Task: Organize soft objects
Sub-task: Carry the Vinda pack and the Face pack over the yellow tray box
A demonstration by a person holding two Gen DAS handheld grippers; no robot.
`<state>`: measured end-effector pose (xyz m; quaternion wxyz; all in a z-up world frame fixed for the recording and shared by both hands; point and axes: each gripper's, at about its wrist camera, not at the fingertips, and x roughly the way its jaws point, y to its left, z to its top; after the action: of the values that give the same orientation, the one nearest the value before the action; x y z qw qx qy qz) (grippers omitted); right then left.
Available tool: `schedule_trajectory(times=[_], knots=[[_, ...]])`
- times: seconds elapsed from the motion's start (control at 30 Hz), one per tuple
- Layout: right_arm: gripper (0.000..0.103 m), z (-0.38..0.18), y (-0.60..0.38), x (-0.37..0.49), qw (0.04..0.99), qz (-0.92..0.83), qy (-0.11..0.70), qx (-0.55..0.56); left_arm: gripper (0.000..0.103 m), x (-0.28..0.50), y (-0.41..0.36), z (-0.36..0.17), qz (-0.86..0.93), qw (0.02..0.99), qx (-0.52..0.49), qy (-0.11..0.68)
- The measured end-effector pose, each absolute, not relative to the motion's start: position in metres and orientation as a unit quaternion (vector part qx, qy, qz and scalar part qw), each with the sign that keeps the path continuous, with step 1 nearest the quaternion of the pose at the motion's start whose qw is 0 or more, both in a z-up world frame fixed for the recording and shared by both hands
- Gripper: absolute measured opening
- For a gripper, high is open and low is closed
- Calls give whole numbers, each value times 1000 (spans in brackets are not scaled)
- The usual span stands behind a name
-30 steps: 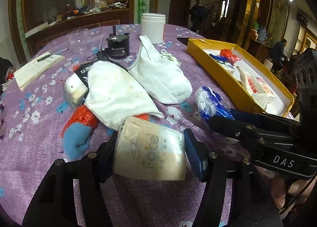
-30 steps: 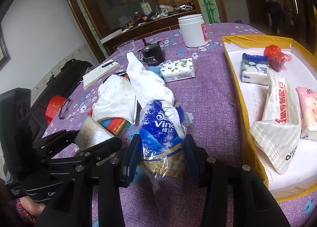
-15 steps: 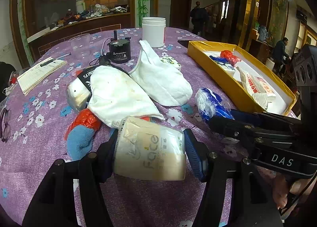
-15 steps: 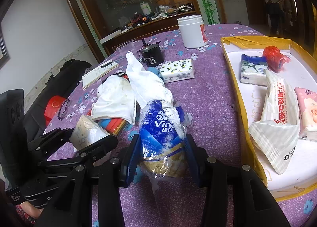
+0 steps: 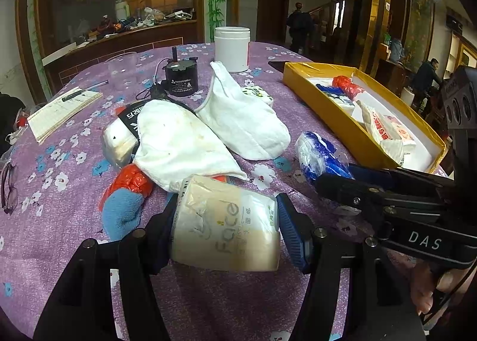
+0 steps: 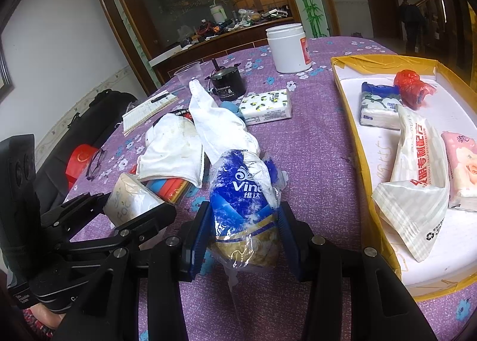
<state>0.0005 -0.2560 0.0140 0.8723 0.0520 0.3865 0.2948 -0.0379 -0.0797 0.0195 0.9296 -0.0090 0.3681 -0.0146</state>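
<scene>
Midway through the sorting, each gripper was clamped on a soft pack above the purple flowered worktop (image 5: pixel 44 239). The left gripper (image 5: pixel 225 223) had its fingers closed on a cream tissue pack (image 5: pixel 226 225), squeezed from both sides. The right gripper (image 6: pixel 243 232) pinched a blue-and-white tissue pack (image 6: pixel 243 201) the same way. Neither pack had reached the yellow box (image 6: pixel 360 168) at the right, which already held a blue tissue pack (image 6: pixel 377 105), a red bag (image 6: pixel 410 88), a long white pack (image 6: pixel 417 174) and a pink pack (image 6: pixel 463 168). Left outside on the worktop were two white cloths (image 5: pixel 182 144), a blue sock (image 5: pixel 120 211), a black-labelled pack (image 5: pixel 119 138) and a green-patterned tissue pack (image 6: pixel 266 105). By that count, the job looked roughly half done.
</scene>
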Motion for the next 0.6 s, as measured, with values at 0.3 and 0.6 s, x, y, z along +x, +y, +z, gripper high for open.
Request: schedule_trajectory(times=[0.3, 0.6], knots=[[46, 16, -254, 0, 877, 282, 386, 44, 61, -40, -80, 21, -11, 931, -6, 364], [46, 23, -251, -6, 893, 258, 367, 13, 61, -44, -79, 24, -12, 935, -9, 355]])
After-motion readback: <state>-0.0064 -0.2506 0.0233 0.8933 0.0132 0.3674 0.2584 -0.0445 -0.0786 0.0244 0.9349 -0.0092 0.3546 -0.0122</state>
